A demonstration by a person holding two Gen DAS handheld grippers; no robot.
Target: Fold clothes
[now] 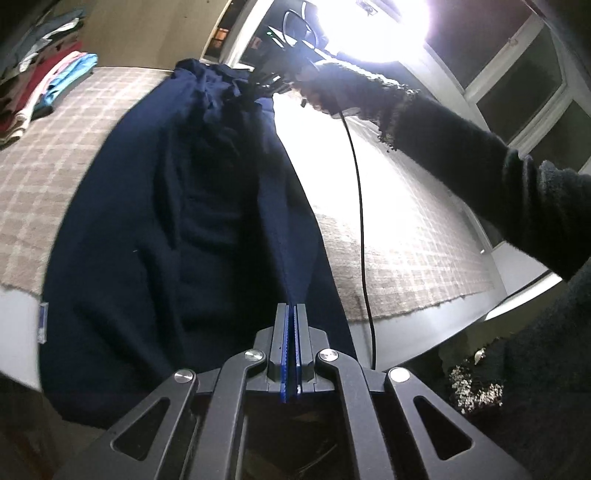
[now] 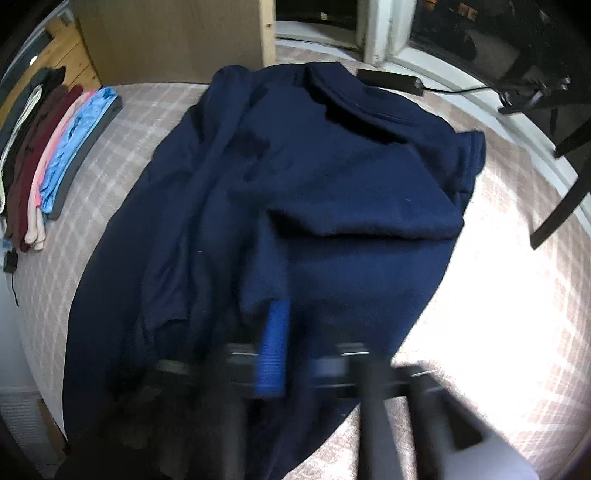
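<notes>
**Navy garment pinched at two points over the checked blanket**

Taking the navy garment (image 1: 177, 221) as the landmark: to its left, at the edge of the checked blanket (image 1: 48, 162), sits a stack of folded clothes (image 1: 55, 85) in maroon, pink, light blue and grey. The garment itself lies spread and rumpled across the blanket, with one fold doubled over its middle in the right wrist view.

At the garment's near edge, the left gripper (image 1: 294, 314) has its blue-padded fingers (image 1: 284, 332) pressed together on a ridge of navy cloth that rises taut from the garment to the pads. At the garment's far end, the right gripper (image 1: 271, 83) is closed on a bunched-up part of the cloth, held by a hand (image 1: 332, 88) in a dark fuzzy sleeve (image 1: 480, 177). A black cable (image 1: 360, 206) hangs from it, just right of the garment.

Further right, the blanket is washed out by glare from a bright lamp (image 1: 388, 26).
</notes>
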